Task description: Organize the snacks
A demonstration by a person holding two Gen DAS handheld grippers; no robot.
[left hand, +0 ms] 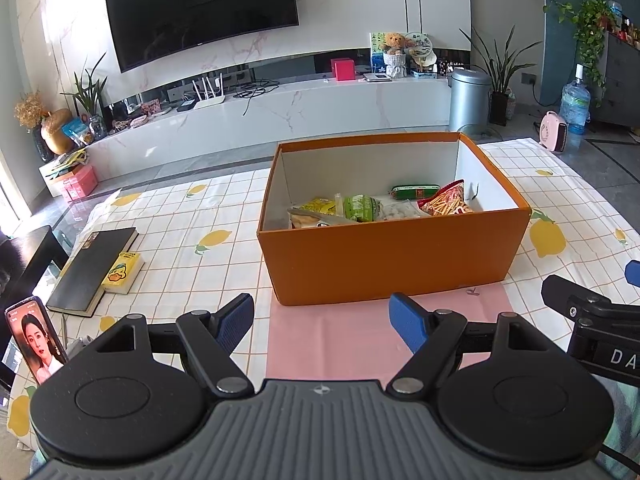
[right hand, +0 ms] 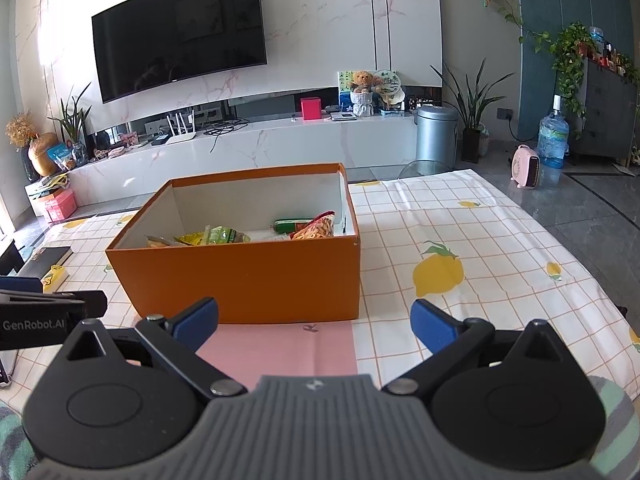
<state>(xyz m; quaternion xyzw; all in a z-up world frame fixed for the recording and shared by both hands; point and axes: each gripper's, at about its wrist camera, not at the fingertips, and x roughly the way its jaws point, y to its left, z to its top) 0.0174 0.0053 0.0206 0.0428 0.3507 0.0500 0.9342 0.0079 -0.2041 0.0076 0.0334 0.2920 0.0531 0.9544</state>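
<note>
Snacks: we see several packets lying on the floor of the open orange cardboard box [left hand: 384, 256]: a red bag of stick snacks [left hand: 446, 200] towards its right end, a green sausage-shaped tube [left hand: 414, 191] just behind that bag, a green packet [left hand: 360, 208] in the middle, and a yellow packet [left hand: 318, 205] to the left of it.
Box: it stands on the tabletop [left hand: 192, 236], which is covered by a white checked cloth printed with yellow lemons; its near wall rests on the far edge of a pink paper sheet [left hand: 352, 332].
Left gripper [left hand: 322, 322]: we hold it low over the pink sheet, just in front of the box; its blue-padded fingers [left hand: 236, 322] are spread wide with nothing between them.
Right gripper [right hand: 316, 322]: we hold it beside the left one, also facing the near wall of the box; its blue-padded fingers [right hand: 434, 326] stand wide apart and grip nothing.
Left of the box: a black hardcover book [left hand: 94, 270] lies flat on the cloth, with a yellow pack showing a duck [left hand: 122, 272] touching its right edge.
Near left corner: a smartphone [left hand: 36, 342] stands upright, its lit screen showing a woman's face.
Background: we see a dark wall-mounted television [left hand: 200, 12] above a long white marble-look cabinet [left hand: 280, 112], and a round silver bin [left hand: 469, 100] at the cabinet's right end.
</note>
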